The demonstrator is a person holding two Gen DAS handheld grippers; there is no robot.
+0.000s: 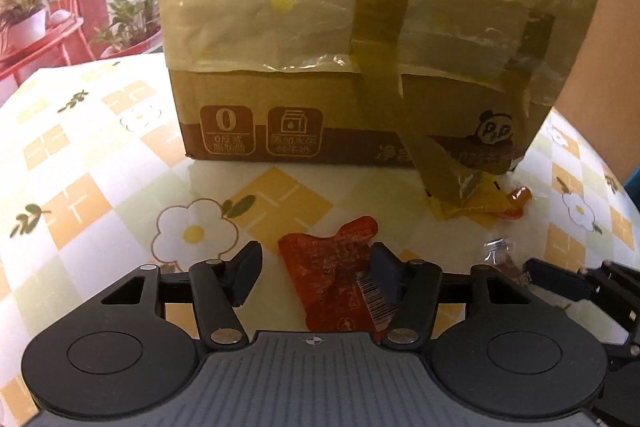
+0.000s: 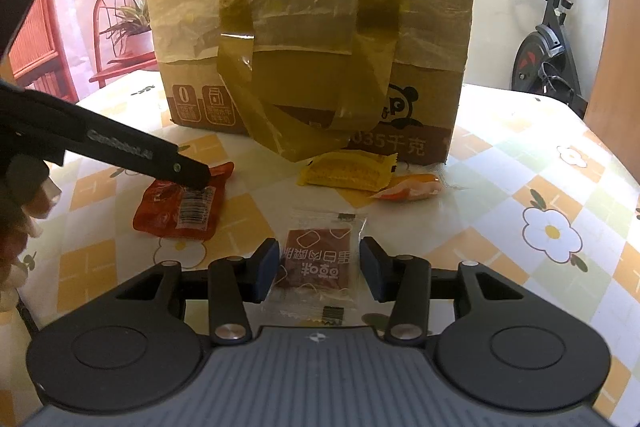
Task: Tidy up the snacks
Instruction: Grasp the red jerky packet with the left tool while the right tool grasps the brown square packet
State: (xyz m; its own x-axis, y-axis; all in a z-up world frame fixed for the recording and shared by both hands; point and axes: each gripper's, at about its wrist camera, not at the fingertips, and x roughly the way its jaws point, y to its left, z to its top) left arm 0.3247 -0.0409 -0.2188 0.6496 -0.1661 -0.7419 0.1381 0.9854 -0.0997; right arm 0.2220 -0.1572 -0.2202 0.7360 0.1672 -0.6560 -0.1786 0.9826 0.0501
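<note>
The left gripper (image 1: 316,275) is spread wide over a flat, crinkly red packet (image 1: 334,279) on the tablecloth (image 1: 72,195). The right gripper (image 2: 320,269) gapes around a clear square packet (image 2: 316,263), not pinching it. Farther off lie a yellow packet (image 2: 346,173) and an orange one (image 2: 408,189), just before a taped cardboard box (image 2: 312,27); its contents are hidden.

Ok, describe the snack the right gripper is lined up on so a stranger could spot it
In front of the taped cardboard box on the flowered tablecloth, it is the clear packet lying between the right gripper's open fingers. Unlike the red pouch and yellow packet, it is see-through with a brown square inside.
</note>
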